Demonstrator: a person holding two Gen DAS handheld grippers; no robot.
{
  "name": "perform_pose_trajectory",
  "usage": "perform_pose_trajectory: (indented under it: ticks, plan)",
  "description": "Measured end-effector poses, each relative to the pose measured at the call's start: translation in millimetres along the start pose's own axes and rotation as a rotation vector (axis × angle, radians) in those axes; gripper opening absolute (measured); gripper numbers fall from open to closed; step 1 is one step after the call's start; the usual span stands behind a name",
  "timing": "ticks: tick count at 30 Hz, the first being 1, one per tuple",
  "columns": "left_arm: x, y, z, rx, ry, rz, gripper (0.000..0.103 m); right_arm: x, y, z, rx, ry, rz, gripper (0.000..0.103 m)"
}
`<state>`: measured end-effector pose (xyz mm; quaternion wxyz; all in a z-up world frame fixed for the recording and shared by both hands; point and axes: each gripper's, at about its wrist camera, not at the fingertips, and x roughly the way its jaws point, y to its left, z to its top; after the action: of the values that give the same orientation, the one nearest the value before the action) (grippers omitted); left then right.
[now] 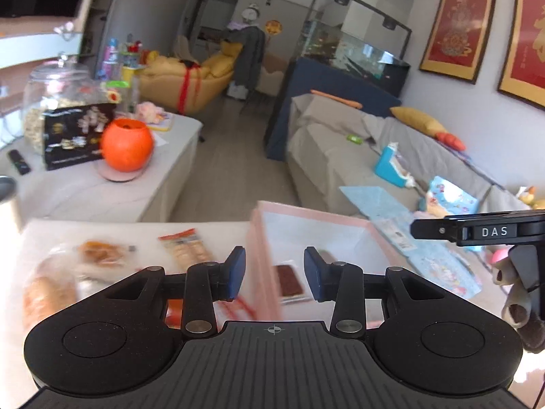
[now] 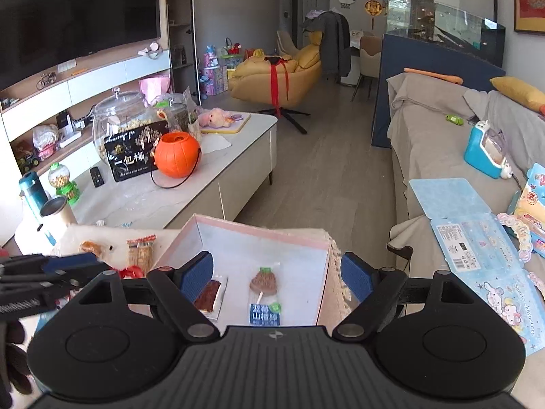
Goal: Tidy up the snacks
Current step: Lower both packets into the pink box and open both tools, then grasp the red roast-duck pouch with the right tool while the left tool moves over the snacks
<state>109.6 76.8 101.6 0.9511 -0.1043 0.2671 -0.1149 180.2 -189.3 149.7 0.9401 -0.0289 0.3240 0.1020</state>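
Your left gripper (image 1: 274, 274) and right gripper (image 2: 277, 276) both gape, holding nothing. Pink box (image 2: 259, 233) holds two snacks: brown bar (image 2: 207, 294), lollipop (image 2: 264, 281). Cracker pack (image 2: 141, 250) sits outside, left.

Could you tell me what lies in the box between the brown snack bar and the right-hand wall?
In the right wrist view, a wrapped lollipop lies on the floor of the pink box, between the brown bar and that wall, touching neither.

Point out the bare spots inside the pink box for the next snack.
The pink box is bare along its back wall and right of the lollipop. The dark bar fills the front left. Outside, left of the box, the cracker packet and other snacks crowd the cloth.
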Motion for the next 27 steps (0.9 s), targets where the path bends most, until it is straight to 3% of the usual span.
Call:
perform_pose_trajectory:
  ticks: [3,6,9,16,22,27]
  plan:
    - [-37.0,25.6,-19.2,0.001,-0.024,0.207,0.042,9.2,24.5,-13.2,-0.024,0.036,0.064,0.083]
    - [-66.1,49.6,-43.3,-0.064,-0.024,0.261,0.042,18.8,61.1,-19.9,-0.03,0.068,0.181,0.083]
    - [-81.2,65.6,-67.7,-0.122,0.011,0.276,0.042,34.0,111.8,-28.1,-0.062,0.119,0.289,0.083]
    - [-101.2,83.9,-107.0,-0.226,0.032,0.236,0.042,69.0,211.3,-48.3,-0.178,0.177,0.365,0.082]
    - [-112.4,76.1,-109.2,-0.212,-0.002,0.213,0.042,89.9,221.8,-37.5,-0.154,0.187,0.346,0.082]
    - [-108.0,56.5,-100.1,-0.161,-0.019,0.137,0.042,98.8,207.3,-0.9,-0.154,0.156,0.295,0.082]
